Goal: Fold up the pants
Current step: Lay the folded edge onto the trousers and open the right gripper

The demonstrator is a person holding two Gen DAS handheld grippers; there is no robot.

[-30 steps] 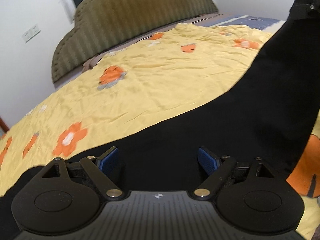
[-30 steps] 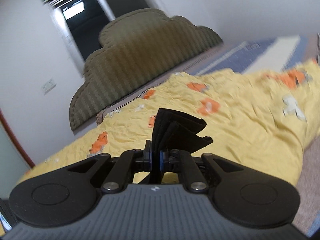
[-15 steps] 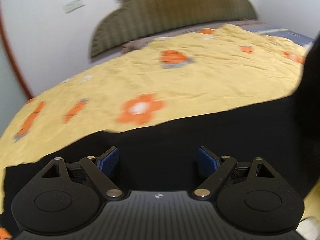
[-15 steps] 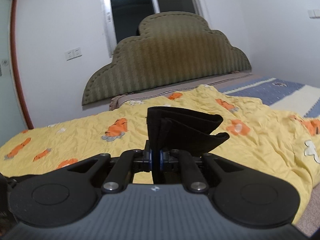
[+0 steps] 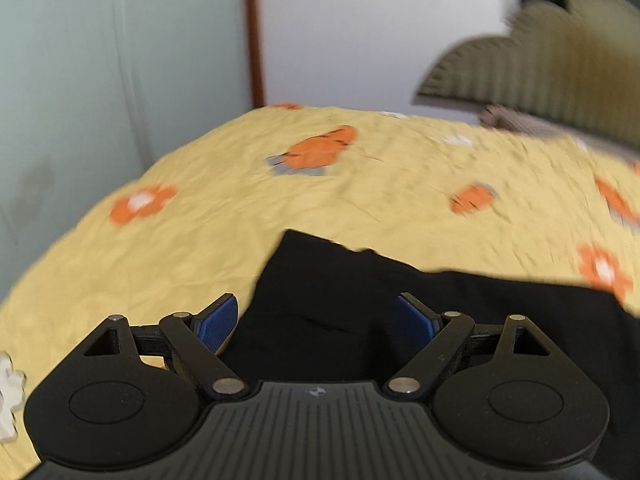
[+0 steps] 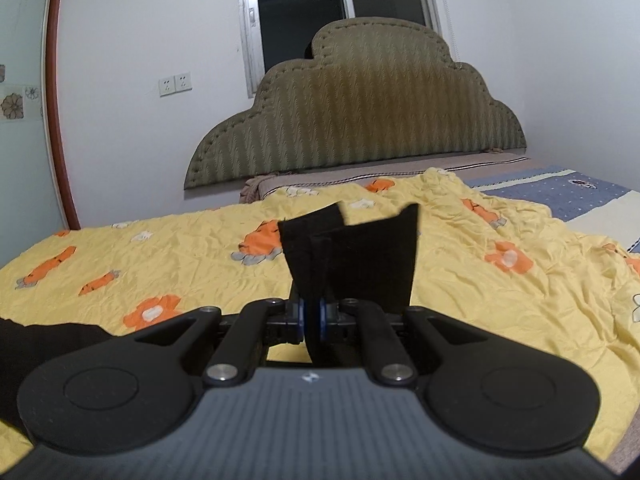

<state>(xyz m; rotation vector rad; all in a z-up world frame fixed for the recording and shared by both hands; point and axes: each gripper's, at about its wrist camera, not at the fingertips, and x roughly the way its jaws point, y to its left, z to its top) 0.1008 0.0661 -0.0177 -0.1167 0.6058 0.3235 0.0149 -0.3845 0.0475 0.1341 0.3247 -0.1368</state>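
Observation:
The black pants (image 5: 400, 304) lie on a yellow flowered bedspread (image 5: 360, 200). In the left wrist view their end with a corner shows just ahead of my left gripper (image 5: 316, 316), which is open, its blue pads (image 5: 216, 320) wide apart over the cloth edge. My right gripper (image 6: 313, 316) is shut on a bunched edge of the pants (image 6: 360, 260), which sticks up between its fingers. More black cloth (image 6: 48, 340) shows at the left of the right wrist view.
A padded olive headboard (image 6: 360, 112) stands at the bed's far end under a dark window (image 6: 304, 4). A glass door with a red-brown frame (image 6: 60, 120) is on the left. A blue striped sheet (image 6: 560, 192) lies at the right.
My left gripper has swung left along the pants to their end corner, staying open. My right gripper has kept its hold and turned toward the headboard; the held cloth now stands more upright.

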